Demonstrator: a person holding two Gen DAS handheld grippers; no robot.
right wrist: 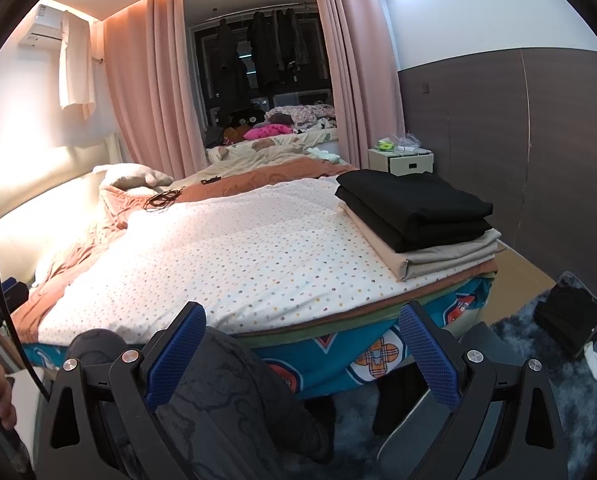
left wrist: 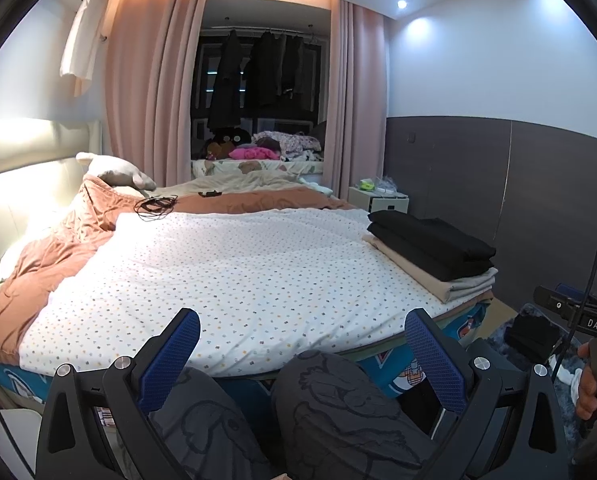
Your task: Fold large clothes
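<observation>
Black folded clothes (right wrist: 414,210) are lying stacked on beige and grey folded pieces (right wrist: 442,258) at the right corner of the bed (right wrist: 234,248), resting on its white dotted quilt (left wrist: 226,280). Both claws are hovering wide and empty just off the bed's foot, above the person's knees (left wrist: 338,400) in dark patterned trousers. The left claw (left wrist: 302,356) is pointing across the quilt, and the right claw (right wrist: 302,344) is facing the same way, nearer the stack. A rust-orange blanket (left wrist: 58,248) is lying bunched toward the bed's headboard side, with a black cable (left wrist: 156,204) coiled on it. Beyond the bed, pink curtains (right wrist: 138,92) are framing a dark window. A dark garment (right wrist: 570,316) is sitting on the grey rug (right wrist: 538,360) to the bed's right.
</observation>
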